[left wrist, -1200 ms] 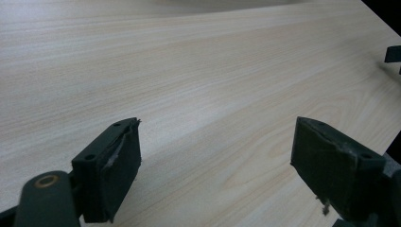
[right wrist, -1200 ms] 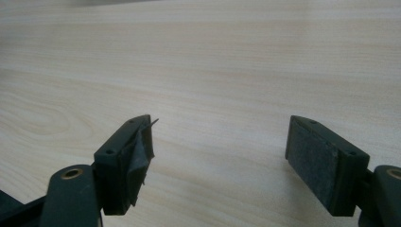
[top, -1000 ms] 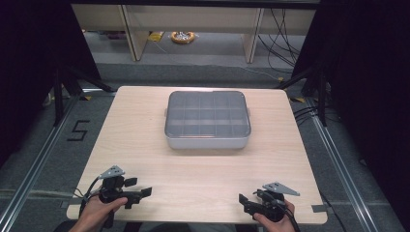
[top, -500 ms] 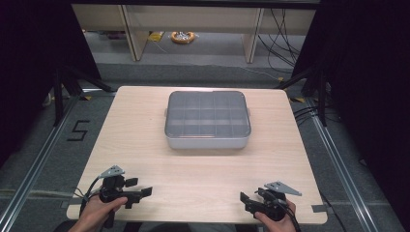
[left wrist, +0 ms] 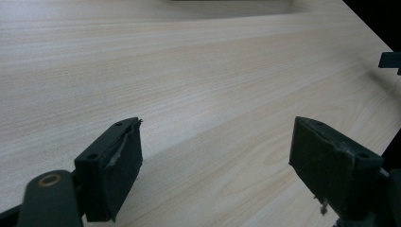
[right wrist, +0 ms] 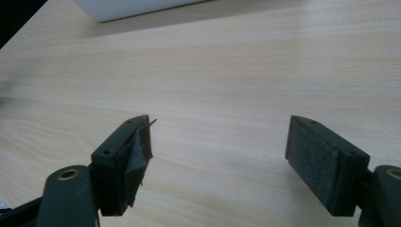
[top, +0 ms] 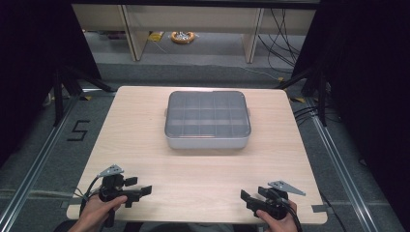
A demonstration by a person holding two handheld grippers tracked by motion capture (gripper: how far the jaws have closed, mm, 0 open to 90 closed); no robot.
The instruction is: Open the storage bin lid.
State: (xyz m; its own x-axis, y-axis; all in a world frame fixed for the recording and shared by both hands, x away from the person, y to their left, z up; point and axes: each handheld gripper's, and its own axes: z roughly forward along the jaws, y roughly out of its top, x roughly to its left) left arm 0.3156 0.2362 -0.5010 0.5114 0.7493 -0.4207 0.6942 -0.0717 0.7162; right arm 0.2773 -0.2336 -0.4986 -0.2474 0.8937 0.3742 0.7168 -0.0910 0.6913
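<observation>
The high view is looking forward and down from above the near edge, taking in the whole worktop (top: 203, 169). Each claw camera is sitting low and close over the wood, facing toward the far side. The right claw view and the high view are sharing the box (right wrist: 127, 7).

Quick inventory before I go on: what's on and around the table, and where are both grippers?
Compartment box: one, grey with clear lid shut, table centre, towards the far side.
Table: one, light wood.
Yellow roll: one, on the floor beyond the table; what it is cannot be told.
Floor mark "5": one, black, left of the table.
Left gripper: one, black, near left table edge, open, holding nothing.
Right gripper: one, black, near right table edge, open, holding nothing.
</observation>
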